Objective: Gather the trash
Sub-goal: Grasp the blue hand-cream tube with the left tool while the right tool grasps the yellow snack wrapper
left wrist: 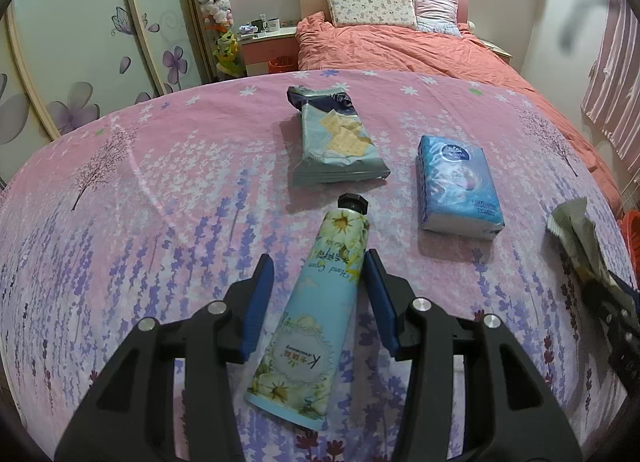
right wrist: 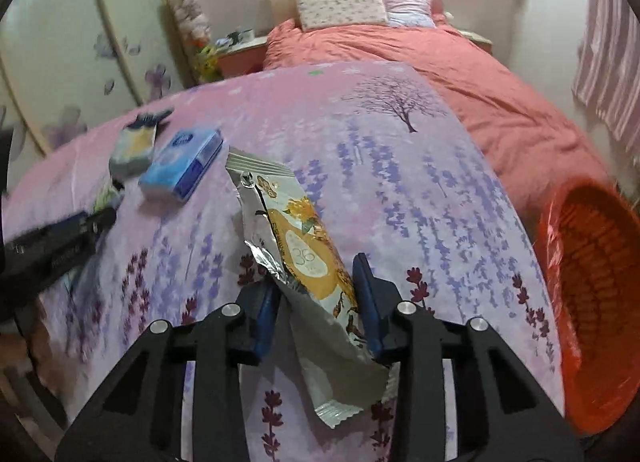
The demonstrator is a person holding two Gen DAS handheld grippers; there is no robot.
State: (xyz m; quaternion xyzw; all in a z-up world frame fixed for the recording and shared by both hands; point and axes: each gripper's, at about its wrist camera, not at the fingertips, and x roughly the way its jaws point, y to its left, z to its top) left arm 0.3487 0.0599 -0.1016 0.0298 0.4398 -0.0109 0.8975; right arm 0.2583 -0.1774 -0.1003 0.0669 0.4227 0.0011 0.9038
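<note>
Carrying the wrapper [right wrist: 308, 262] toward the bin [right wrist: 592, 302] is risking a slip, since the foil is thin and is hanging loose left of the bin. The right gripper [right wrist: 316, 298] is pinching it. The left gripper [left wrist: 320, 286] is gaping around a tube [left wrist: 316, 302], right pad [left wrist: 378, 290] touching it.

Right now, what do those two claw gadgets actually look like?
They look alike: the left gripper and right gripper each have matte black angular linkage arms with triangular cut-outs, round silver pivot bolts, and two flat blue finger pads. No cables, markings or sleeves show.
</note>
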